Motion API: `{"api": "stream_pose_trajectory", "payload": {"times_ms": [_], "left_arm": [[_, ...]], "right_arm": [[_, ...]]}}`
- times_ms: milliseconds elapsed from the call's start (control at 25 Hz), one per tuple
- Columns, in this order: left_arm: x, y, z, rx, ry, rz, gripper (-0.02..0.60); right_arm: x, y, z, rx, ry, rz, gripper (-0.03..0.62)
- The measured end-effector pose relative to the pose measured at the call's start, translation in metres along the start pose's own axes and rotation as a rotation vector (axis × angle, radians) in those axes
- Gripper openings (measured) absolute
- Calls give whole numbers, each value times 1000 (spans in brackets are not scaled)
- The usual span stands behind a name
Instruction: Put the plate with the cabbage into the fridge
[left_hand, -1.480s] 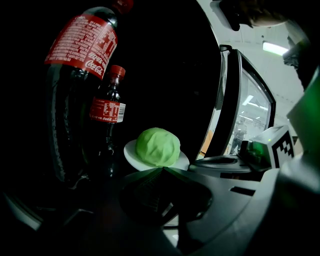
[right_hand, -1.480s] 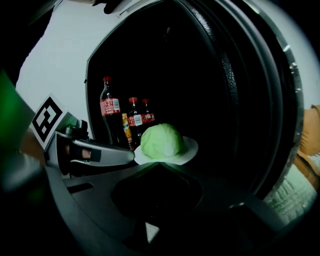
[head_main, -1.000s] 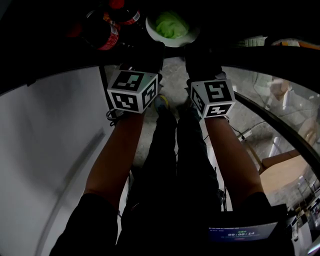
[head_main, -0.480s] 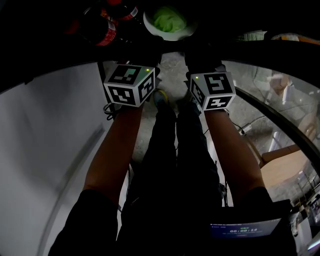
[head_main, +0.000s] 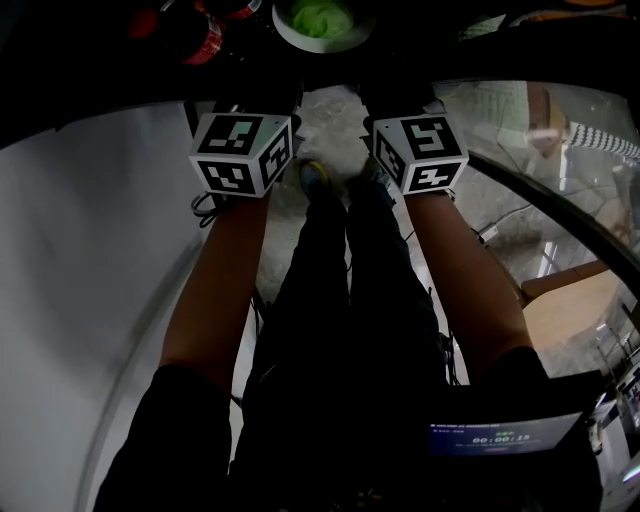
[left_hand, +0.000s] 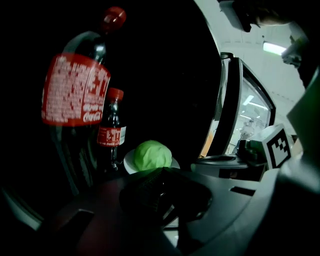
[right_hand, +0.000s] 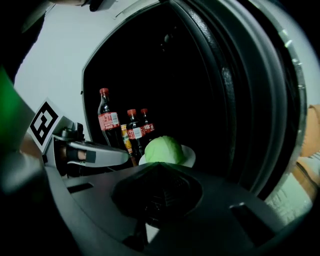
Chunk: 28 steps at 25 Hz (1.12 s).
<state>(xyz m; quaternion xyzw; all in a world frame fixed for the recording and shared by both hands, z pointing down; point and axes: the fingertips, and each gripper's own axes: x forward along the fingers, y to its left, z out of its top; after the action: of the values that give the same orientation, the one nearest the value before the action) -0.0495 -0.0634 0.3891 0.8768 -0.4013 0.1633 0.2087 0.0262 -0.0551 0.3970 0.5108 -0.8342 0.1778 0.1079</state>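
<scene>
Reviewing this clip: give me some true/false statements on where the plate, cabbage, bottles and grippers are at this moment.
1. The cabbage lies on a white plate inside the fridge. True.
2. The left gripper is clamped on the plate's rim. False: its jaws are together on nothing, and the plate stands free beyond them.
3. Cola bottles with red labels stand to the left of the plate. True.
4. The fridge door is shut. False: it stands open.
5. The right gripper holds a bottle. False: its jaws are together and empty.
</scene>
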Motion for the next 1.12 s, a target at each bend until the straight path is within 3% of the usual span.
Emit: {"api": "stream_pose_trajectory", "payload": {"times_ms": [360,800,1120], "left_arm": [[-39,-20,34,63,-87,-2,3],[-114,-58,84,88,-175,-27,3],[-125,-70,90,129,-181,-70,3]], "right_arm": [[-39,1,44,-9,-53,-13,5],[-110,45,100,-67,-99,-3,5],[-122,50,107,-69,-113,-22,5]]}}
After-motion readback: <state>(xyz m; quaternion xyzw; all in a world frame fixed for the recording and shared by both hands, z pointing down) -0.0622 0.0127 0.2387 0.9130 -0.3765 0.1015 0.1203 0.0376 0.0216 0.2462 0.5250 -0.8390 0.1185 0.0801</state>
